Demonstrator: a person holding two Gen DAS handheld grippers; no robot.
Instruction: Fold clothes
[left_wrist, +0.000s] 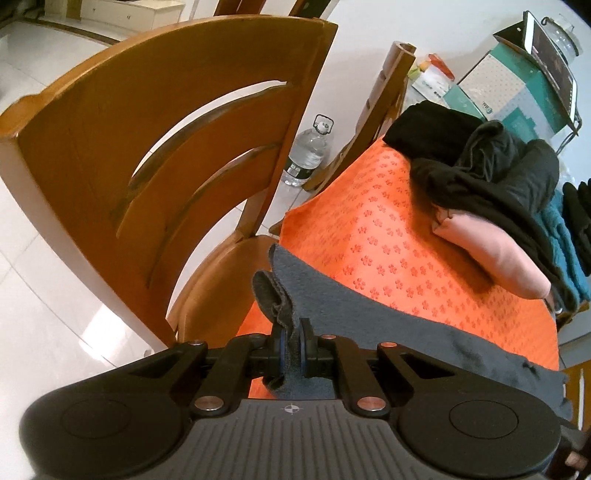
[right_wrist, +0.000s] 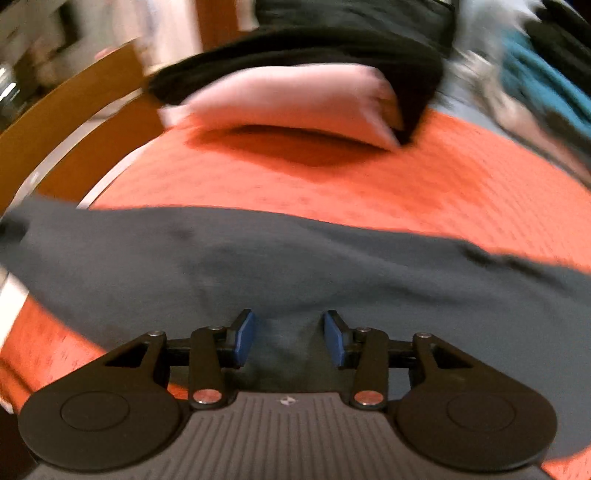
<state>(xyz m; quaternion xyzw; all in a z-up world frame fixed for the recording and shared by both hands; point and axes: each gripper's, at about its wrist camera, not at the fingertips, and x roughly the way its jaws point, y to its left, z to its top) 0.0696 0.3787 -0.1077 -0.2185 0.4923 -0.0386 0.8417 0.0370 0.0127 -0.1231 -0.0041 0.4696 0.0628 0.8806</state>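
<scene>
Your left gripper is pinched tight on a bunched corner of the grey garment, with a tuft of cloth standing up out of the pads toward 11 o'clock. From that corner the garment runs off toward 3 o'clock in a long band across the near edge of the orange mat; the wooden chair stands close at 10 o'clock. Keep that pinch firm and judge the tension by the band's upper edge: it should run straight, not sag, before you carry anything over.

At 1 o'clock in the left view a pile of clothes sits at the far end of the mat: a folded pink piece under dark garments, with a teal one at 3 o'clock. Fold short of that pile so the grey cloth does not drag it.

Your right gripper is half spread, blue pads apart with nothing pressed between them, poised over the middle of the grey garment's near edge. The view is blurred, so I cannot tell whether the pads touch the cloth. I would take the far corner at 3 o'clock rather than the middle, gather all layers before closing, then lift both corners together and lay them toward 12 o'clock.
</scene>
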